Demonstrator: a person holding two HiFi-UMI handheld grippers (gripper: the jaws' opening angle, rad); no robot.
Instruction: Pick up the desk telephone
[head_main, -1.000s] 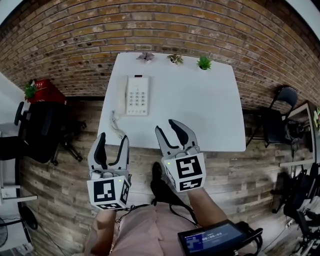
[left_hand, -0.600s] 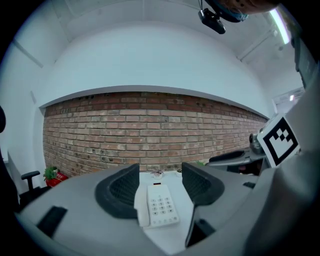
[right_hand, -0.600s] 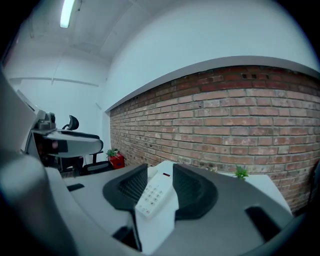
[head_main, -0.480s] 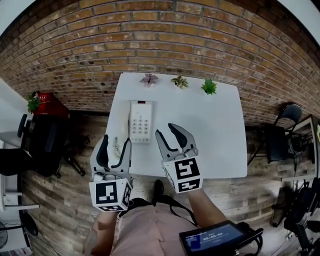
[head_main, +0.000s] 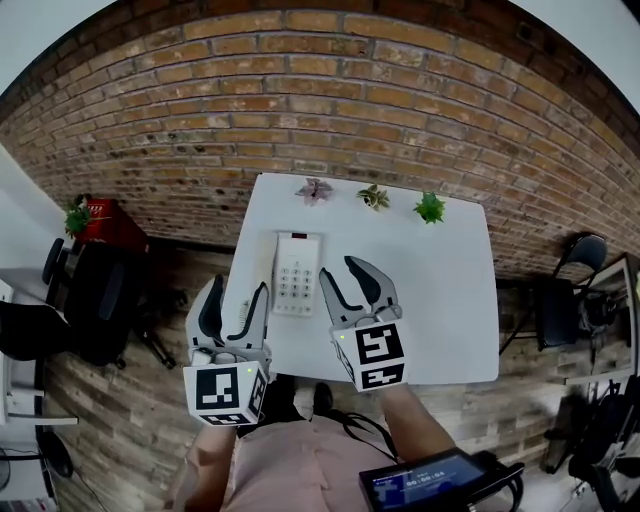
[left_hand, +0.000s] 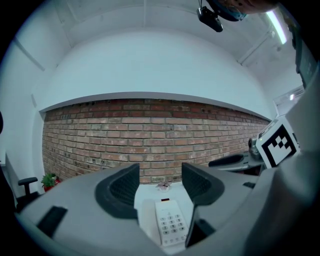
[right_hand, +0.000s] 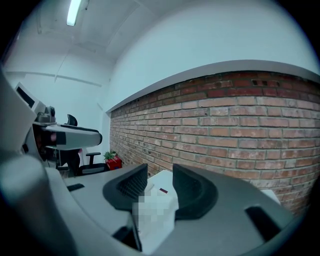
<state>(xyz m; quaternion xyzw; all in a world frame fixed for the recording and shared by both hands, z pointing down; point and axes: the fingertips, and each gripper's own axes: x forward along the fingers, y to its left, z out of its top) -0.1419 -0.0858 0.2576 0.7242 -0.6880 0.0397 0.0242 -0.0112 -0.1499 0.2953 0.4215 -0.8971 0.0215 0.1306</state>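
Observation:
The white desk telephone (head_main: 298, 272) lies flat on the white table (head_main: 430, 290), near its left front part, handset on its left side and keypad on the right. My left gripper (head_main: 238, 298) hovers open just left of and before the phone, at the table's front left edge. My right gripper (head_main: 342, 274) stands open just right of the phone, nothing between its fingers. In the left gripper view the telephone (left_hand: 170, 225) shows low between the open left gripper (left_hand: 159, 184). In the right gripper view the open right gripper (right_hand: 160, 182) frames the telephone (right_hand: 162, 192), partly hidden by a mosaic patch.
Three small potted plants (head_main: 374, 196) line the table's far edge against the brick wall (head_main: 300, 100). A black office chair (head_main: 85, 295) and a red box (head_main: 100, 222) stand on the left, another chair (head_main: 560, 300) on the right. Wooden floor surrounds the table.
Both grippers have moved forward from before the table's front edge to either side of the telephone. Their jaws kept the same width.

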